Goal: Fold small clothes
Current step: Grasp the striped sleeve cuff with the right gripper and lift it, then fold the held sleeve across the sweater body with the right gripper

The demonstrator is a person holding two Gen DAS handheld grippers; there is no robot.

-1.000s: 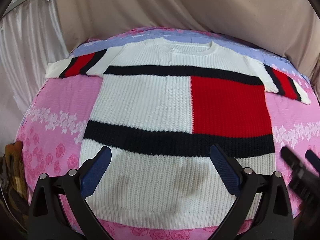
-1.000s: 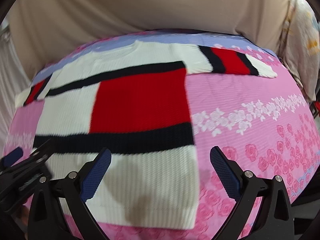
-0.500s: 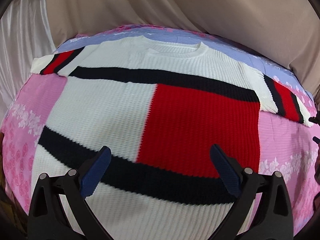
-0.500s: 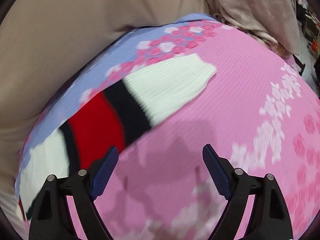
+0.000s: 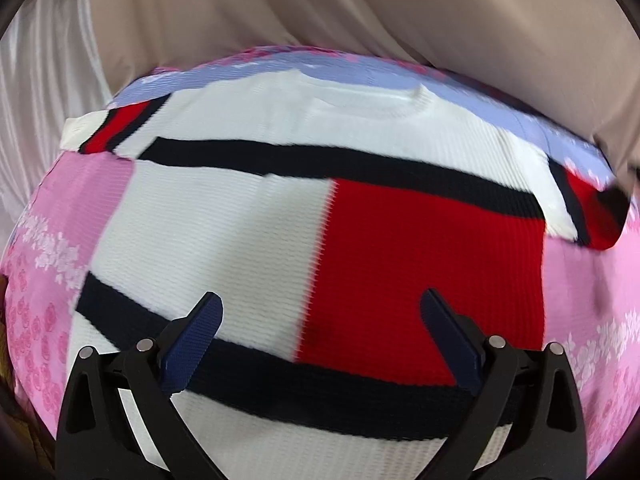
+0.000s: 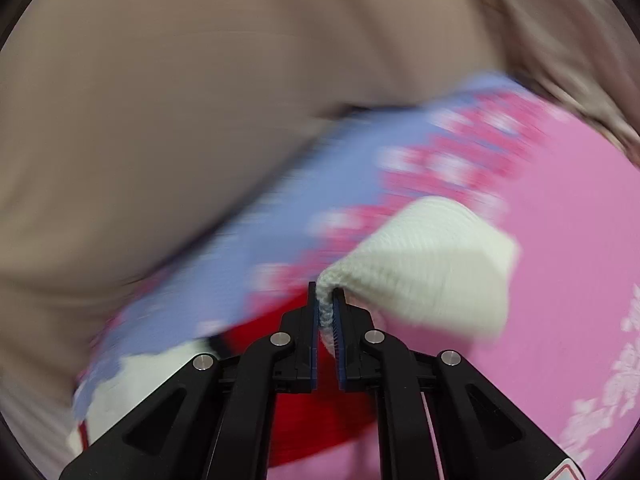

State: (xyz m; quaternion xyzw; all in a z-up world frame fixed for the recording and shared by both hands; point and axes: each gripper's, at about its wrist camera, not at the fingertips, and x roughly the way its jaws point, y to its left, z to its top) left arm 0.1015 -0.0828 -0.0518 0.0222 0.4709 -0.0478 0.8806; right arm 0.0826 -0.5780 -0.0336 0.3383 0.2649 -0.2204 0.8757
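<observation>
A small knit sweater (image 5: 224,240), white with black bands and a red block, lies flat and face up on a pink flowered bedsheet (image 5: 44,280). My left gripper (image 5: 320,316) is open and empty, hovering over the sweater's lower middle. My right gripper (image 6: 326,300) is shut on the white cuff of the sweater's right sleeve (image 6: 432,268), which is lifted off the sheet and bunched. That sleeve shows at the right edge of the left wrist view (image 5: 588,208), raised and curled.
Beige fabric (image 5: 360,12) hangs behind the bed, with a white curtain (image 5: 36,92) at the left. The sheet has a lilac band (image 6: 240,240) at its far edge. Pink sheet (image 6: 572,260) extends to the right of the sleeve.
My right gripper has closed on the right sleeve's cuff and lifted it. My left gripper has shifted slightly over the sweater and stays open.
</observation>
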